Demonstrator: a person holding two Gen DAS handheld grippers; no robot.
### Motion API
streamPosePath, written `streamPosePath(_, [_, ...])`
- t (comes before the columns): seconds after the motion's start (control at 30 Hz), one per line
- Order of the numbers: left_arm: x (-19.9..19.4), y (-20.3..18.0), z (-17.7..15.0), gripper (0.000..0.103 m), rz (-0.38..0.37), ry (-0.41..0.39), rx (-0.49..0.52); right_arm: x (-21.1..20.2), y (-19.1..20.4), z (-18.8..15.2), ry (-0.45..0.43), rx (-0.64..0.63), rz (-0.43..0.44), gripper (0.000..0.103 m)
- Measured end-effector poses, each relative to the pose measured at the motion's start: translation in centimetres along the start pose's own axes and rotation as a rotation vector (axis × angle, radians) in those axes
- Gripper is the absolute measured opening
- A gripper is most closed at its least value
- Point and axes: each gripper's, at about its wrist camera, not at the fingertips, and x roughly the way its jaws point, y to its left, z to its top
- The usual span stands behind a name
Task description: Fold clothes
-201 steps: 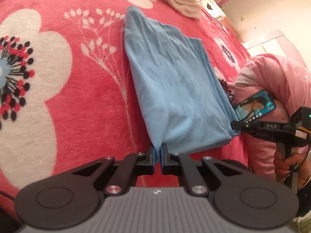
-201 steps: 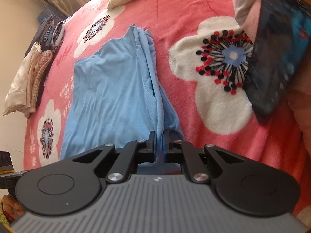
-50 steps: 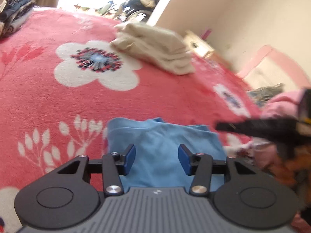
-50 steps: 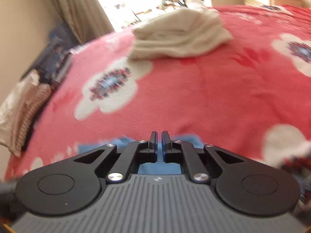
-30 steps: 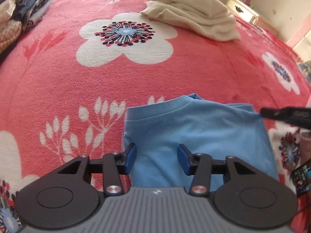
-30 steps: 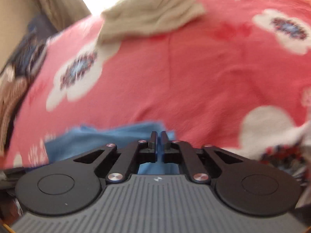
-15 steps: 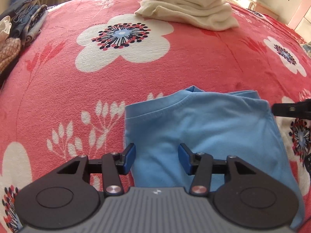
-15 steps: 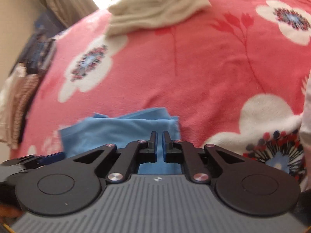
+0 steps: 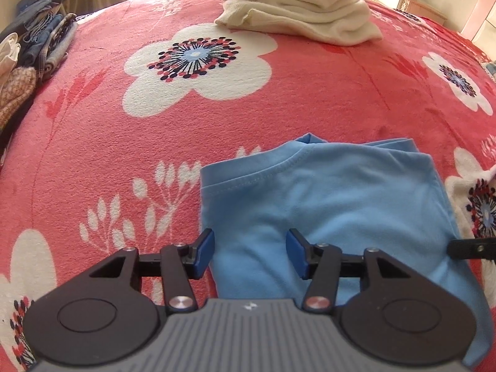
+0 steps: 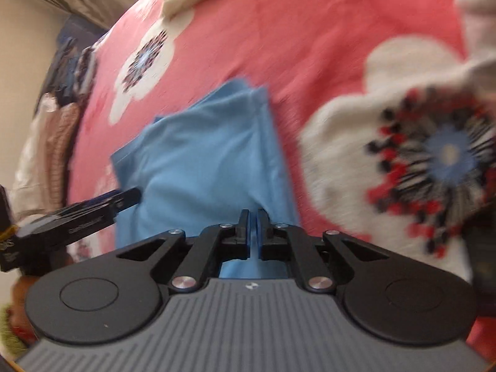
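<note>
Hovering over the near part of the folded blue shirt [image 9: 325, 204], the left gripper [image 9: 250, 254] has its blue pads [image 9: 203, 252] apart and widening, the cloth lying below them with nothing pinched. The right gripper [image 10: 254, 229] has its jaws pressed together on a thin fold of the same shirt [image 10: 204, 161], at its near right edge; that view is blurred. The shirt lies flat on the red flowered blanket [image 9: 130, 142], its collar seam turned away from the left gripper. The left gripper's black finger [image 10: 124, 197] shows at the shirt's left edge in the right wrist view. Further off, a large white flower print [image 9: 195, 59] sits on the blanket. Beyond it rests a folded cream towel [image 9: 297, 6]. At the far left edge is a stack of folded clothes [image 9: 40, 46]
</note>
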Motion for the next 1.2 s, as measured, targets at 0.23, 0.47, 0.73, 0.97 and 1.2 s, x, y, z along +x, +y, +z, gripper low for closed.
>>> streamPosePath(0.23, [0.0, -0.3, 0.0, 0.055, 0.016, 0.001, -0.001, -0.6, -0.2, 0.0, -0.023, 0.025, -0.01, 0.006])
streamPosePath(0.47, [0.0, -0.4, -0.1, 0.056, 0.03, 0.002, 0.008, -1.3, 0.7, -0.4, -0.057, -0.014, -0.05, 0.006])
streamPosePath(0.73, [0.0, -0.5, -0.1, 0.056, 0.04, 0.002, 0.012, -1.9, 1.7, -1.4, -0.034, -0.047, -0.024, 0.006])
streamPosePath(0.97, [-0.1, -0.5, 0.0, 0.058, 0.046, 0.001, 0.016, -0.8, 2.3, -2.7, 0.03, -0.05, 0.01, 0.006])
streamPosePath(1.2, [-0.1, -0.5, -0.1, 0.058, 0.046, 0.0, 0.02, 0.2, 1.7, -3.8, 0.07, -0.039, 0.01, 0.006])
